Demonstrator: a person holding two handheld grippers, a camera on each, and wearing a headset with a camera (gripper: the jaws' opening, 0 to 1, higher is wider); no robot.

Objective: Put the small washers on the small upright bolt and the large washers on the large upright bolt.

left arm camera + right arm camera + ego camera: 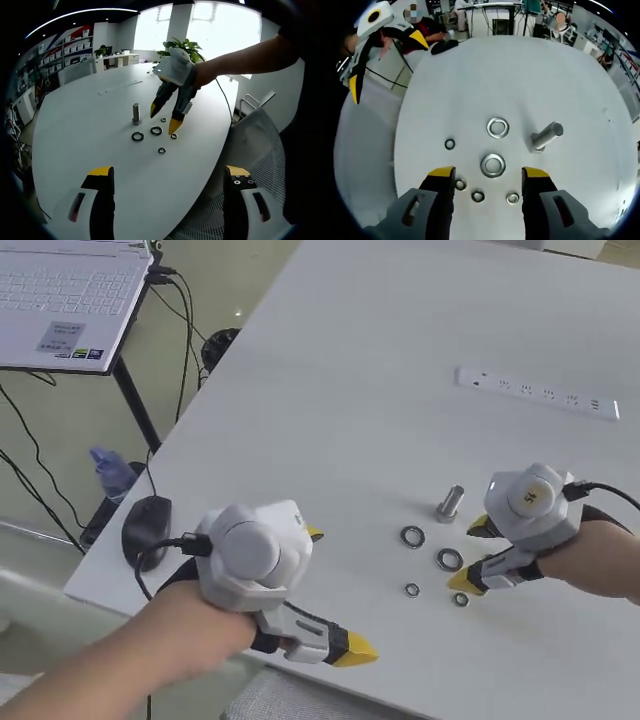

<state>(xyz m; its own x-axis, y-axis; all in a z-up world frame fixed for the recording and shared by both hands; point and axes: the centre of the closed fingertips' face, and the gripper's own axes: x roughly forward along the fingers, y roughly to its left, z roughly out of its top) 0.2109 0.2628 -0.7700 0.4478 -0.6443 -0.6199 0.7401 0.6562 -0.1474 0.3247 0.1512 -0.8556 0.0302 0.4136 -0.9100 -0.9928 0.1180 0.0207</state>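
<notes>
Steel washers lie scattered on the white desk (330, 390) as your right gripper (489, 172) hangs over them, its fingers (441, 186) apart and clamped on nothing. In the right gripper view one large washer (493, 165) sits flat right between the two fingertips. A second large washer (498, 127) lies just beyond it at 12 o'clock, and an upright bolt (546, 136) stands near, at 2 o'clock from the closer ring. Whether that is the small bolt or the large one cannot be told. Small washers (478, 196) are strung from 5 to 7 o'clock, close under the fingers, with one more at 10 o'clock. Your left gripper (168, 172) waits well apart at the desk's near edge, its fingers (99, 197) likewise spread and empty, looking across at the work.

These rings are likely light, stiff and slick: thin metal lying flat on a smooth top, with little edge to catch. They should not break, but a careless pinch could send one skating away or flipping over. The better hold on the large washer looks to be across its outer rim, one finger at 3 o'clock and one at 9. Keep it level for dropping over the bolt.
</notes>
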